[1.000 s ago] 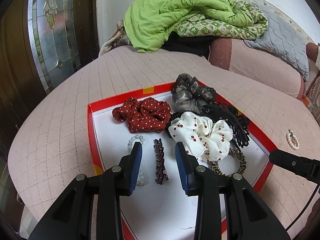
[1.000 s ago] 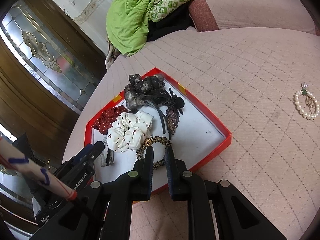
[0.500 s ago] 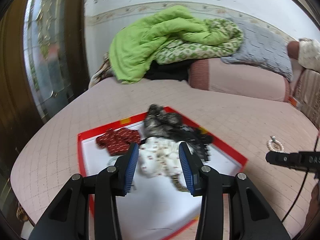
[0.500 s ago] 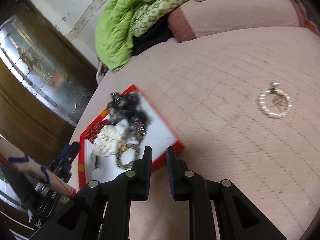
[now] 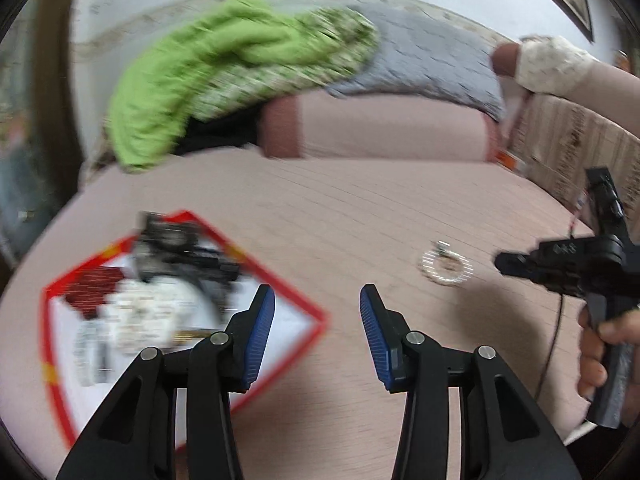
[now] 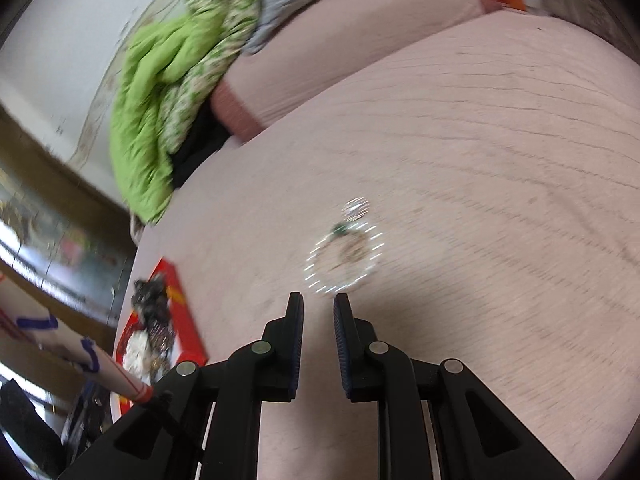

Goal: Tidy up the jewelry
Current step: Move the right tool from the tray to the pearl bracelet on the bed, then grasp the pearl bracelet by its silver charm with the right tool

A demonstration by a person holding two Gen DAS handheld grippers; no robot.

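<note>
A: Pearl bracelet (image 6: 344, 258) out on the pink quilted bed (image 6: 500, 168), well apart from the red-rimmed tray (image 5: 296, 292). Blurred, but a ring of small pale beads with a green-and-metal charm at the far side.

B: Right tool (image 6: 319, 330) just short of it, pads nearly together with a narrow gap, nothing between them. Left tool (image 5: 317, 330) spread wide, empty, near the tray's corner.

A: Handling, at a guess: light, limp, strung beads, so no stiffness to lean on. Round and smooth, likely to roll or slip out of a shallow pinch.

B: Soft quilt underneath too; likely to sink under pressure and let the beads dodge sideways.

A: Best hold probably across one arc of the ring, one pad inside the loop and one outside. Charm side harder to judge through the blur.

B: Wider opening needed first. Then a gentle close; clasp strength impossible to tell from here.
</note>
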